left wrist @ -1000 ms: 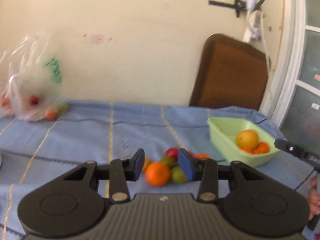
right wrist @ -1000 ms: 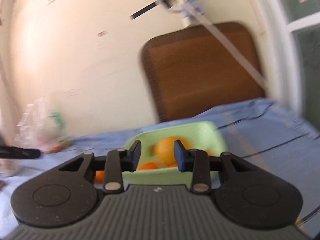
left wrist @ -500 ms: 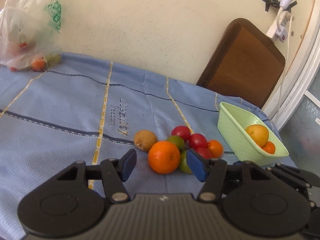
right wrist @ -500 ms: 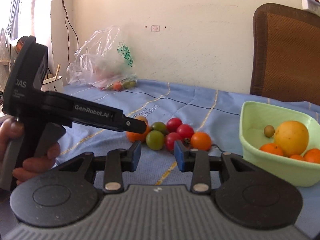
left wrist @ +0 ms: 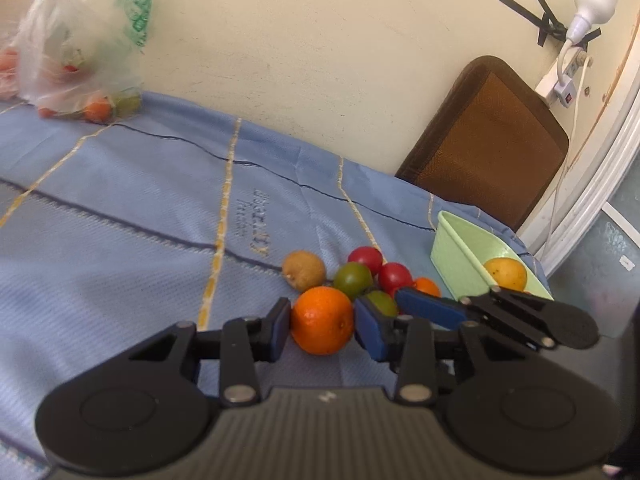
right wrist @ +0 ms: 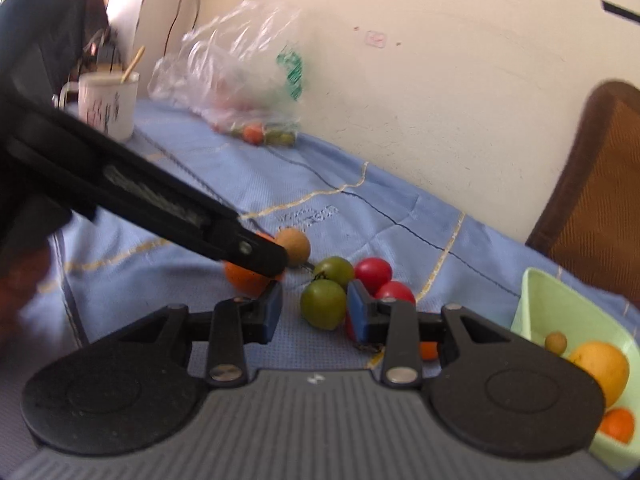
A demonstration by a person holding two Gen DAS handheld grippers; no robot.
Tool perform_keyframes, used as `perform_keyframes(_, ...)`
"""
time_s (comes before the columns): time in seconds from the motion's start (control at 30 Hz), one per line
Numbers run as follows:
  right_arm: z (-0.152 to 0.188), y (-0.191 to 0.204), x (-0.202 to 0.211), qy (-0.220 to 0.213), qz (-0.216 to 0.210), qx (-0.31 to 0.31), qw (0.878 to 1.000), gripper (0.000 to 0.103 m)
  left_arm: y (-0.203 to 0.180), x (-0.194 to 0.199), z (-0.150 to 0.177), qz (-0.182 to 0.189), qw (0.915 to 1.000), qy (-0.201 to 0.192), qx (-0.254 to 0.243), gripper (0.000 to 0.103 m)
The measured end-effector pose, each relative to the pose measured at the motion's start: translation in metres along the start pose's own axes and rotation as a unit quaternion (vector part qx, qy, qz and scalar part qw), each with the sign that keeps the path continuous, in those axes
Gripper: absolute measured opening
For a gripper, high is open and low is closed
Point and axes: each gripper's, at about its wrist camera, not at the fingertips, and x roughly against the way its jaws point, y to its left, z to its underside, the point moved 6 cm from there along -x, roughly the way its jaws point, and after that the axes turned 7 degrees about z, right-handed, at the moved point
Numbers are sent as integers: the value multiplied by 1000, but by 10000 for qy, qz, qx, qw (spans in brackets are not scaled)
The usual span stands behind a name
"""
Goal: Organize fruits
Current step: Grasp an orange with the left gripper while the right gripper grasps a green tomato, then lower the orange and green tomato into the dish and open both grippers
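Note:
An orange (left wrist: 322,320) lies on the blue cloth (left wrist: 120,220), at the near edge of a small heap of fruit. My left gripper (left wrist: 323,332) is closing on it, and both pads touch its sides. Behind it are a brown fruit (left wrist: 304,270), red tomatoes (left wrist: 364,258) and green tomatoes (left wrist: 353,279). My right gripper (right wrist: 314,312) is open at the same heap. A green tomato (right wrist: 324,308) sits between its fingers against the right pad, with a gap on the left. The pale green bin (right wrist: 560,312) to the right holds a yellow fruit (right wrist: 598,366) and small oranges.
A clear plastic bag (left wrist: 76,64) with more fruit lies against the wall at the far left. Beside it stands a white mug (right wrist: 106,104). A brown chair back (left wrist: 484,144) rises behind the bin, with a power strip (left wrist: 560,84) and lamp above it.
My left gripper came down to the orange, spread its jaws, then narrowed them onto it. My right gripper swung left from the bin to the heap of fruit and rolled.

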Motion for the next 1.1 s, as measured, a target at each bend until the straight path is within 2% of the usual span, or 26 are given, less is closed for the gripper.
perform_keyframes(0.03,1,4,-2,-1,95,229,9997,38,1,6,2,-8,10000,-18,15,36)
perform_keyframes(0.1,2,9,-4,5,321,551,9980,28,3,16,7,-54,10000,-46,16,36)
perform_keyframes(0.17,3,8,-3,-13,467,633,9969,26,4,23,11,-80,10000,-41,-6,36)
perform_keyframes(0.3,8,-4,21,-86,502,57,9987,26,-8,31,19,-4,9999,-16,-141,36)
perform_keyframes(0.43,25,-17,69,-225,566,-587,9964,26,-33,30,29,216,9987,77,-456,36)
perform_keyframes(0.63,71,-40,112,112,689,-1418,9874,26,-81,14,52,553,9917,319,-1116,36)
perform_keyframes(0.77,82,-46,120,170,560,-1791,9821,29,-97,3,65,532,9878,458,-1392,36)
perform_keyframes(0.87,81,-43,114,174,538,-1803,9820,30,-99,3,67,432,9866,410,-1516,37)
perform_keyframes(0.97,80,-43,113,203,539,-1784,9823,31,-99,5,69,312,9855,420,-1615,43)
perform_keyframes(1.1,85,-49,106,420,368,-1937,9795,31,-97,1,69,216,9859,469,-1592,41)
